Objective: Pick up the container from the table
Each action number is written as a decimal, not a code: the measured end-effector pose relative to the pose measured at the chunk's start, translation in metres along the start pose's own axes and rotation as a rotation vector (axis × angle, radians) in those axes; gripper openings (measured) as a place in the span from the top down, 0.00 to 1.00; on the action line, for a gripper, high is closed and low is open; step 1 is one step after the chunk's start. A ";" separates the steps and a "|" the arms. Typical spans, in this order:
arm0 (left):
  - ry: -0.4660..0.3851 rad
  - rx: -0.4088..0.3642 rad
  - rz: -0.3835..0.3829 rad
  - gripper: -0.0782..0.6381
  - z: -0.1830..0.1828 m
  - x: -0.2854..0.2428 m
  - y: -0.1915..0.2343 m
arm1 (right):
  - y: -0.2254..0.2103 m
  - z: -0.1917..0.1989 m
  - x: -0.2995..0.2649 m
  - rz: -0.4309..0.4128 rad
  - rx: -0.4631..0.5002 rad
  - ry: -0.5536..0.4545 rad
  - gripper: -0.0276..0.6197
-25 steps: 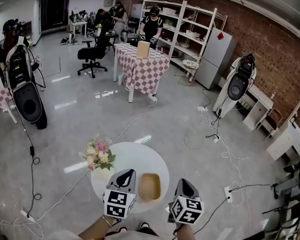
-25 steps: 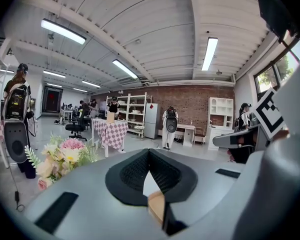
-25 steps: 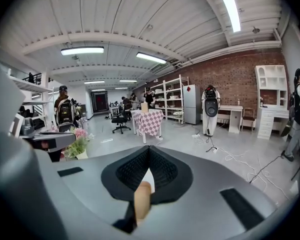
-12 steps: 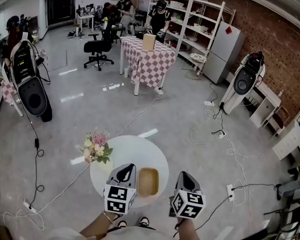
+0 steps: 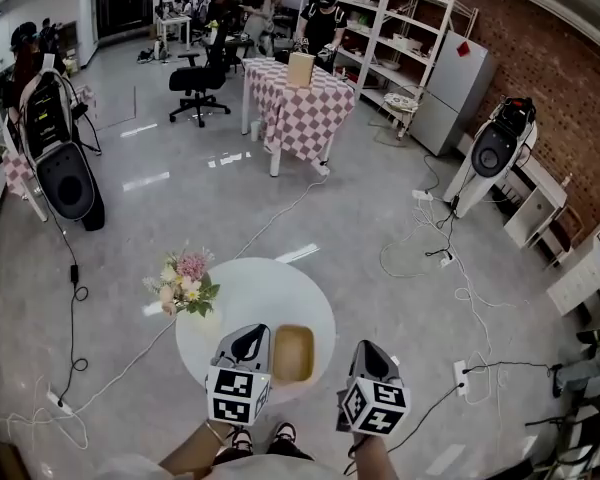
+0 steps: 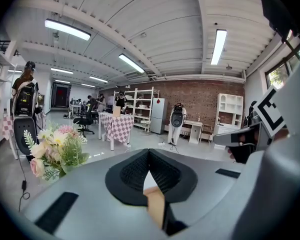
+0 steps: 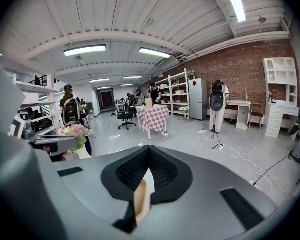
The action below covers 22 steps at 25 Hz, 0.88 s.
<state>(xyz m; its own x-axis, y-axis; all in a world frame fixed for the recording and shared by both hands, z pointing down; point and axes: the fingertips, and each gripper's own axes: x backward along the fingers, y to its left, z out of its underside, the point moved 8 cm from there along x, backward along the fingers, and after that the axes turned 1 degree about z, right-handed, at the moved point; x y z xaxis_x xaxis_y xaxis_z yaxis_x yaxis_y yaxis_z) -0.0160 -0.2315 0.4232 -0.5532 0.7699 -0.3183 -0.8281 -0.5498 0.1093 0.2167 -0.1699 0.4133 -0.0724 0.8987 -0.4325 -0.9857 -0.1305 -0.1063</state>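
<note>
left gripper (image 5: 248, 338): low, jaws together | right gripper (image 5: 372, 353): level beside it, jaws apparently together

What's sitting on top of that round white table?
A bunch of flowers at its left edge and a tan container near the front. The left tongs hang over the table at its front rim, hiding that strip.

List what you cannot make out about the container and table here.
- Container contents: head view, too small to tell.
- Most of the container: both gripper views, only a sliver shows past the jaws.
- Table legs: head view, the top hides them.
</note>
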 end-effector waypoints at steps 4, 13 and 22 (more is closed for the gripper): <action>0.019 0.010 -0.009 0.87 0.008 0.001 -0.001 | -0.003 0.006 0.000 -0.003 -0.005 0.018 0.92; 0.091 0.038 -0.024 0.87 0.036 0.005 -0.006 | -0.001 0.026 -0.004 -0.030 -0.002 0.078 0.92; 0.175 0.077 -0.037 0.87 0.076 0.011 -0.007 | 0.001 0.060 -0.011 -0.045 0.005 0.162 0.92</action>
<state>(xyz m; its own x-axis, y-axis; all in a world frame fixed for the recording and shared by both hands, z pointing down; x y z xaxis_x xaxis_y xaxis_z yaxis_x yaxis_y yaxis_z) -0.0234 -0.1947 0.4907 -0.5040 0.7170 -0.4815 -0.8556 -0.4908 0.1646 0.2073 -0.1550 0.4713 -0.0027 0.8243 -0.5662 -0.9881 -0.0891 -0.1251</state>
